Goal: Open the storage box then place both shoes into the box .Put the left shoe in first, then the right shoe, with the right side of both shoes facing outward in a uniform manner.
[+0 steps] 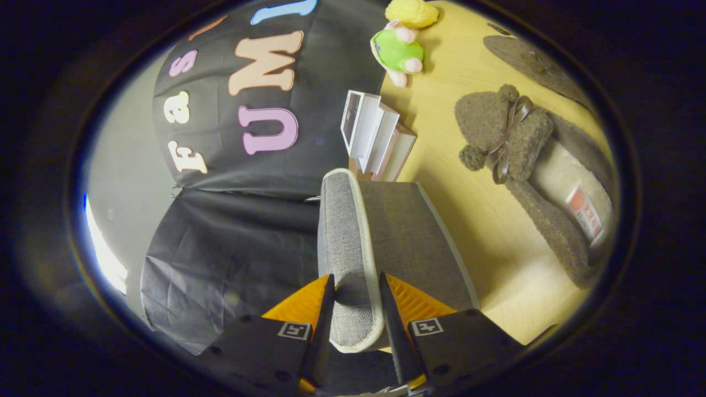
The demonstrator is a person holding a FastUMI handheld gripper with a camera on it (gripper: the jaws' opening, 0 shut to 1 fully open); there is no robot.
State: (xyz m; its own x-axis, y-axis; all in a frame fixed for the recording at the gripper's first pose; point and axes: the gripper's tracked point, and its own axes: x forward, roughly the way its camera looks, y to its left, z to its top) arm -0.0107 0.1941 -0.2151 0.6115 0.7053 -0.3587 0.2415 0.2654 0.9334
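Gripper (356, 300): both fingers clamped on the grey lid of the storage box, one on each face of it.
Lid (345, 242): grey fabric with white piping, standing up on edge between the fingers.
Storage box (411, 242): grey body beside the lid, on the wooden table (485, 231).
Slipper (543, 176): brown, fuzzy, with a bow, on the table well apart from the box; a second shoe (529, 58) beyond it, probably sole up.
Books (375, 138): just beyond the box.
Plush toys (398, 51): beyond the books.
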